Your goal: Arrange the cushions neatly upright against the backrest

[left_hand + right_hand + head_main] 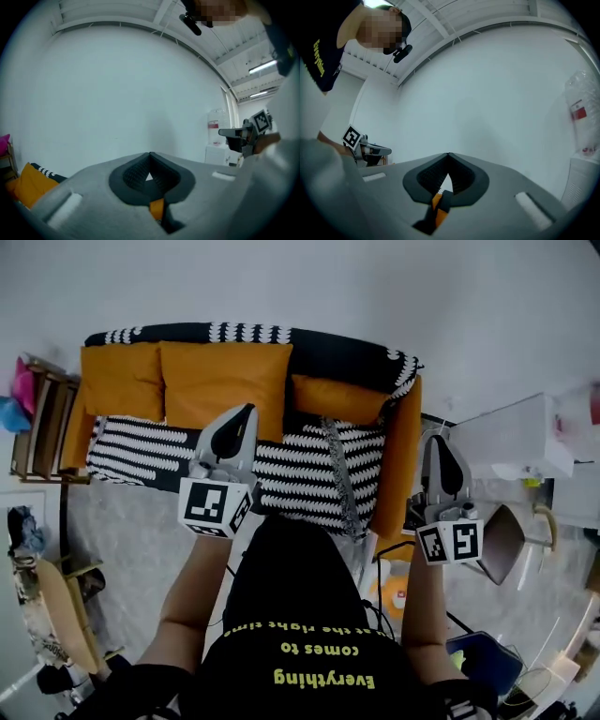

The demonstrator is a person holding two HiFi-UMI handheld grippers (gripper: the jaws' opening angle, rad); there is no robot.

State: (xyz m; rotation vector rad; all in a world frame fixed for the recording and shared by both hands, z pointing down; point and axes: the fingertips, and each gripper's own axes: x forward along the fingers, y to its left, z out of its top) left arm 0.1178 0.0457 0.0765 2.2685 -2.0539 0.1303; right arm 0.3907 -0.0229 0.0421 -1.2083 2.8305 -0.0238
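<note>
Three orange cushions (223,390) line the sofa backrest (323,345) at twelve o'clock in the head view, with the left gripper (247,412) and right gripper (440,441) held before them. Left gripper view: jaws pressed together, empty, one cushion at eight o'clock. Right gripper view: jaws together, empty, facing a white wall (497,93).

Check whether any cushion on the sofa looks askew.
Yes: the right orange cushion sits lower and tilted near the armrest, while the left cushion and middle cushion stand upright against the backrest.

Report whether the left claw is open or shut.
Shut. In the left gripper view, the left claw has its jaws meeting at the tips, with nothing held between them.
</note>
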